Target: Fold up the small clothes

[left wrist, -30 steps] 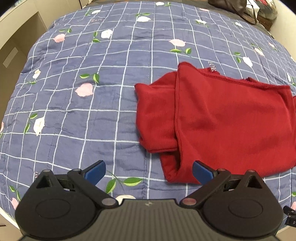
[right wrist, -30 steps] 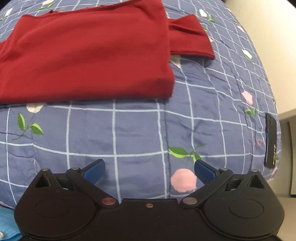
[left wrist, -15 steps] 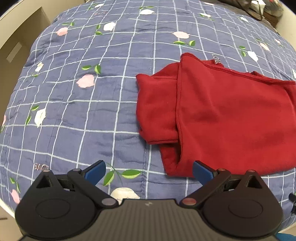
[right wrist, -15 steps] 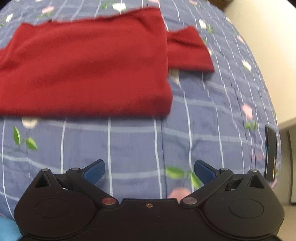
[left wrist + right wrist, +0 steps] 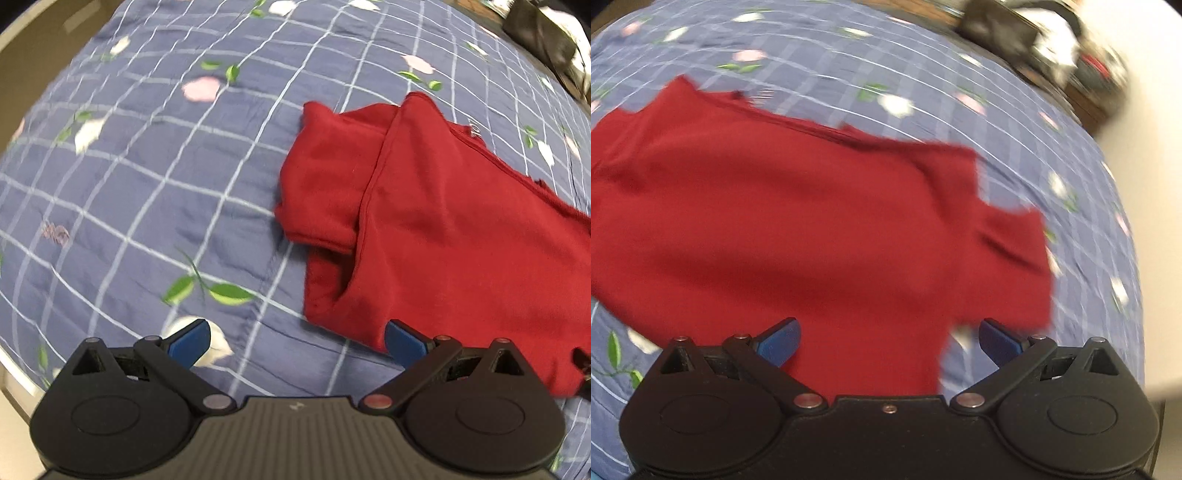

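Left wrist view: the left gripper (image 5: 297, 341) is spread wide, its two blue fingertips (image 5: 190, 341) far apart and nothing between them. Just beyond its right-hand fingertip lies the near corner of the red garment (image 5: 461, 236), which spreads out ahead and to the right. One sleeve (image 5: 325, 184) is folded out sideways from under the body, ahead of the gripper and a little to the right. I judge the gripper is placed here so that it can come down on the near hem or on this sleeve for the next fold; the cloth is not yet pinched.

In the right wrist view, the right gripper (image 5: 888, 341) is also released, with the jaws wide and empty. The red garment fills the space directly between and ahead of its fingertips, and the other sleeve (image 5: 1015, 258) sticks out ahead to the right. The picture is blurred, so I cannot tell whether the fingertips touch the cloth or hover over it. The position suggests a grasp on the near edge from this side.

The garment lies flat on a blue quilt (image 5: 147, 184) with a white grid and printed flowers and leaves; the surface is soft and slightly wrinkled, so a pinch may catch the quilt too. Far ahead, past the quilt edge, some dark bags (image 5: 1034, 33) lie, and a pale wall (image 5: 1145, 129) stands to the right.
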Motion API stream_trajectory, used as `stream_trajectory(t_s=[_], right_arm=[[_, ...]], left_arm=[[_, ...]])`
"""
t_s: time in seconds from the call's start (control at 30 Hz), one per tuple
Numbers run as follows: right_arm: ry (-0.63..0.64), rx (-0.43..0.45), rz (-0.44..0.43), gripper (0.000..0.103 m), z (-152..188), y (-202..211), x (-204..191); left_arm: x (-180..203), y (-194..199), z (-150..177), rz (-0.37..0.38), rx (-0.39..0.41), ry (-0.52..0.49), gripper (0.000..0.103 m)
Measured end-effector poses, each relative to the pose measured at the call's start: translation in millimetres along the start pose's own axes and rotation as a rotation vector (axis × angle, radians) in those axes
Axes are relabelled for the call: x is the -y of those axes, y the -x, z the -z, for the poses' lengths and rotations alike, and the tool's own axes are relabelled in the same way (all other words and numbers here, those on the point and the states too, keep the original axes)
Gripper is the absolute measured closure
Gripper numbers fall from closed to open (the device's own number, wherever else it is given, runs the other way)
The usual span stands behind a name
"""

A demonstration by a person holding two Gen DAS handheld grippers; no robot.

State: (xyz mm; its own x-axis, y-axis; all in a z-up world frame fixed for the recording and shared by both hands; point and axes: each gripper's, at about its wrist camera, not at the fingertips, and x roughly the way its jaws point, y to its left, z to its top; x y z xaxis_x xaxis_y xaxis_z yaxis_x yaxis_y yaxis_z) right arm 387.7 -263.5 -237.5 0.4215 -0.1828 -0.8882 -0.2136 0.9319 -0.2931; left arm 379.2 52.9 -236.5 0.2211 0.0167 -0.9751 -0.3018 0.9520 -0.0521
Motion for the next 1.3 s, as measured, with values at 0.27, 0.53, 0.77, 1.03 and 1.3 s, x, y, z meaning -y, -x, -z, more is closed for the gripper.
stream_trajectory(t_s=[0.27,0.53,0.77,1.03,1.3], right_arm=[[0.17,0.026,-0.096,0.001,-16.2,-21.5,-55.6],[0.176,-0.003,-0.079,0.001,-8.3,-36.2,-73.0],[0.09,0.001,-0.059,0.001,4.7,-32.3,-71.6],[0.012,0.025,-0.01,0.001,19.7,-24.1,-76.1],[0.073,0.0,0.018,0.001,17.6,-16.7,-80.5]], left_arm=[[-8.1,-15.5,-22.7,0.038,0.099,0.038,0.001],[-2.3,-37.0,-61.2,0.073,0.123,-0.086,0.001],[11.2,-50.4,-71.4,0.116,0.083,-0.182,0.001],[18.6,-71.4,-79.4,0.049,-0.038,-0.191,0.004],[38.5,-55.9,-81.0,0.04,-0.061,-0.161,0.053]])
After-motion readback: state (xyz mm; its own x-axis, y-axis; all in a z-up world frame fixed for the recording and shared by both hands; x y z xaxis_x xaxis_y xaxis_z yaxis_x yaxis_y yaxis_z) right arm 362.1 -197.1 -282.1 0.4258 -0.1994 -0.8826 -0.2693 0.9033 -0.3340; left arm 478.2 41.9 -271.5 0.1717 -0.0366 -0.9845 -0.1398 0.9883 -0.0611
